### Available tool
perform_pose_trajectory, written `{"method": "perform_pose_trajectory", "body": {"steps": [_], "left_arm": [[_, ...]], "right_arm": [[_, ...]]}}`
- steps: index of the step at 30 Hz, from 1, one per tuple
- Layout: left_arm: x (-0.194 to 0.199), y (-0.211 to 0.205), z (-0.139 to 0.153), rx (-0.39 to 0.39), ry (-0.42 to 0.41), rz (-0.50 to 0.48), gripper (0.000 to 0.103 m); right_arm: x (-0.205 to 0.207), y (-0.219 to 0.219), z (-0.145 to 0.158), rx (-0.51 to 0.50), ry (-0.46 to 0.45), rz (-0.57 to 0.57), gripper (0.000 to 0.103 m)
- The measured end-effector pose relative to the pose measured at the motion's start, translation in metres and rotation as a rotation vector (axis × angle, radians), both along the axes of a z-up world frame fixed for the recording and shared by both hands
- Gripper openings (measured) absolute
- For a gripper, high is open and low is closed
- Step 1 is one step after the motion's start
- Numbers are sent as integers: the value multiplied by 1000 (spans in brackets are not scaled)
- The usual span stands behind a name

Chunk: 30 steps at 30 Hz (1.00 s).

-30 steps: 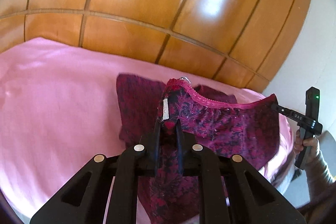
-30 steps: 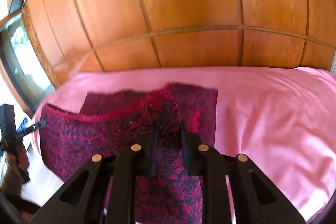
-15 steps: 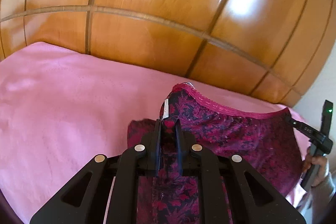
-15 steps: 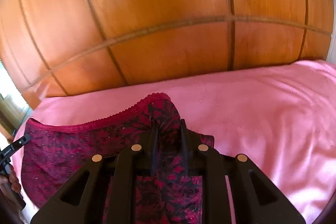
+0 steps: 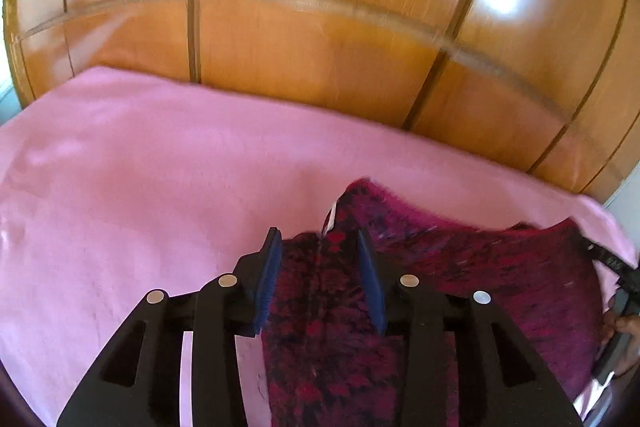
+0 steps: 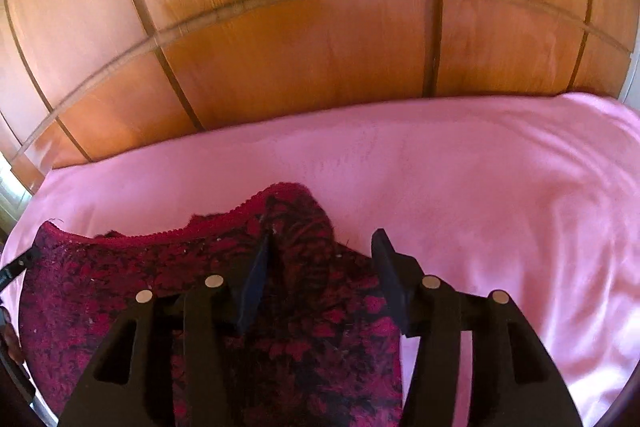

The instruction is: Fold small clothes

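Note:
A small dark red and black patterned garment [image 5: 460,287] with a pink lace waistband lies folded over on the pink bedsheet [image 5: 140,187]. My left gripper [image 5: 320,243] is open, its blue-padded fingers either side of the garment's left corner, where a white label shows. In the right wrist view the same garment [image 6: 120,279] lies flat on the sheet, and my right gripper [image 6: 322,241] is open over its right corner. The right gripper's tip also shows at the garment's far right edge in the left wrist view [image 5: 608,261].
A glossy wooden panelled headboard [image 6: 320,47] rises right behind the sheet. The pink sheet [image 6: 500,207] spreads wide to the right of the garment and, in the left view, to its left. A white wall strip [image 5: 628,187] shows at far right.
Both grippers carried the waistband forward and down over the rest of the garment, then opened and let it go. The garment now lies folded on the sheet.

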State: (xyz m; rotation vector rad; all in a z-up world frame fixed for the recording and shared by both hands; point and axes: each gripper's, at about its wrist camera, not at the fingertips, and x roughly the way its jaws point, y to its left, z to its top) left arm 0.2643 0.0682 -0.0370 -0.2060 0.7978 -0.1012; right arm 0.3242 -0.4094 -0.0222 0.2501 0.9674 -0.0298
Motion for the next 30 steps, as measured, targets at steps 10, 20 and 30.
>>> {"method": "perform_pose_trajectory", "body": {"steps": [10,20,30], "left_arm": [[-31,-67,14,-5,-32,-303,37],[-23,-93,-21,56,18,-331,1],[14,-84,-48,-41,122,-208,1]], "right_arm": [[-23,82,33,133,-3,278,58],[-19,123,-3,3,74,365,9],[3,128,-25,-35,100,325,0]]}}
